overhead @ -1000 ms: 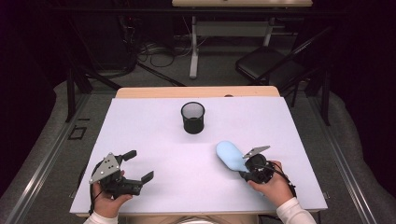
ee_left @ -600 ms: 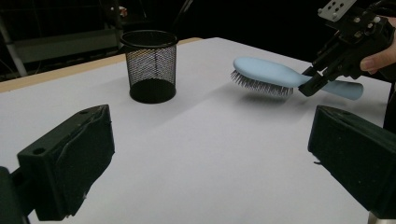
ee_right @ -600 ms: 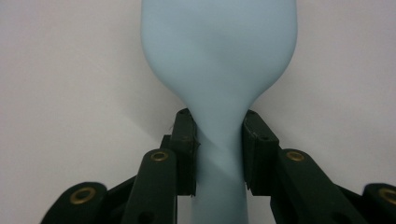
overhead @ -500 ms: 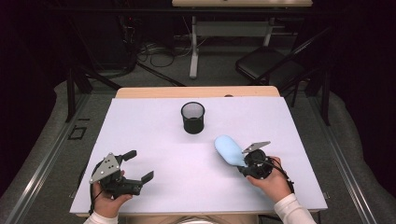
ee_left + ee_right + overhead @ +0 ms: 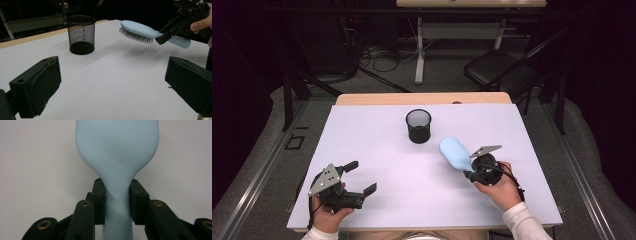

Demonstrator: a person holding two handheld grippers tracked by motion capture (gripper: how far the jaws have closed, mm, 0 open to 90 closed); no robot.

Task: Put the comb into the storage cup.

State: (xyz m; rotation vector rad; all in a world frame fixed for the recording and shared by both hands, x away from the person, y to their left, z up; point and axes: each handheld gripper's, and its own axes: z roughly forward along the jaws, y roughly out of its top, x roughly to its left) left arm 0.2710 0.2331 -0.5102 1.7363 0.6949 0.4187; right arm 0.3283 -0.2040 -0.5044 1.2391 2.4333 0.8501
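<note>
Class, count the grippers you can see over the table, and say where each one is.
2. The left gripper hovers near the table's front left, jaws apart and bare. The right gripper is at front right, clamped on the blue hairbrush handle.

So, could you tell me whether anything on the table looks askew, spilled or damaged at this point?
Nothing stands out. The black wire-mesh cup stands upright on the white table, and the right tongs grip the pale blue plastic hairbrush at its neck, bristles down, above the surface. The left tongs are open.
</note>
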